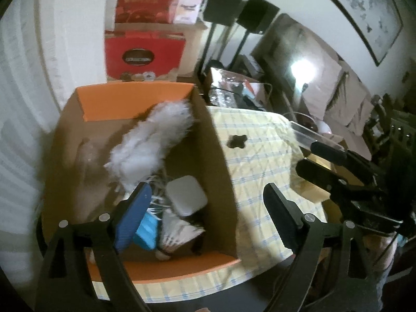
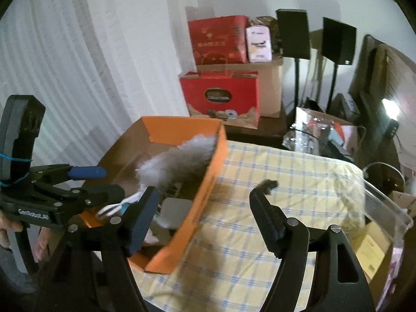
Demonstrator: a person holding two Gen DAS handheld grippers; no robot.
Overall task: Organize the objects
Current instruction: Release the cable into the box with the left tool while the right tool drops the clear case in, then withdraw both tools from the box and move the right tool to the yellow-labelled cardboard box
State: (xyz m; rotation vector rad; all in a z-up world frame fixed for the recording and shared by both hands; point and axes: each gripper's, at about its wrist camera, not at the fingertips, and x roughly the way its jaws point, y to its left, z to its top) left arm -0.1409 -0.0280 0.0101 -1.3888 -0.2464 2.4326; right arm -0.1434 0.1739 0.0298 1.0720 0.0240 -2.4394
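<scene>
Orange-lined cardboard box (image 1: 145,156) on a yellow checked tablecloth (image 1: 260,156), both grippers empty.
Box contents: white feather duster (image 1: 150,143) leaning toward 12 o'clock, white square case (image 1: 186,197), shuttlecock (image 1: 179,234), blue item (image 1: 147,230). Left gripper (image 1: 208,215) hovers spread across the box's 3 o'clock wall; right gripper (image 2: 205,223) likewise spread, nothing between its fingers. A small dark object (image 1: 236,141) lies on the cloth at 3 o'clock of the box.

The box (image 1: 145,171) at centre-left is orange outside and plain brown inside. In it lie a fluffy white duster (image 1: 153,140), a pale grey square case (image 1: 186,199) and a bright blue item (image 1: 147,230). The cloth (image 2: 273,208) at lower right is pale yellow with a blue-and-white check. The bags (image 2: 221,96) at upper centre are red.
</scene>
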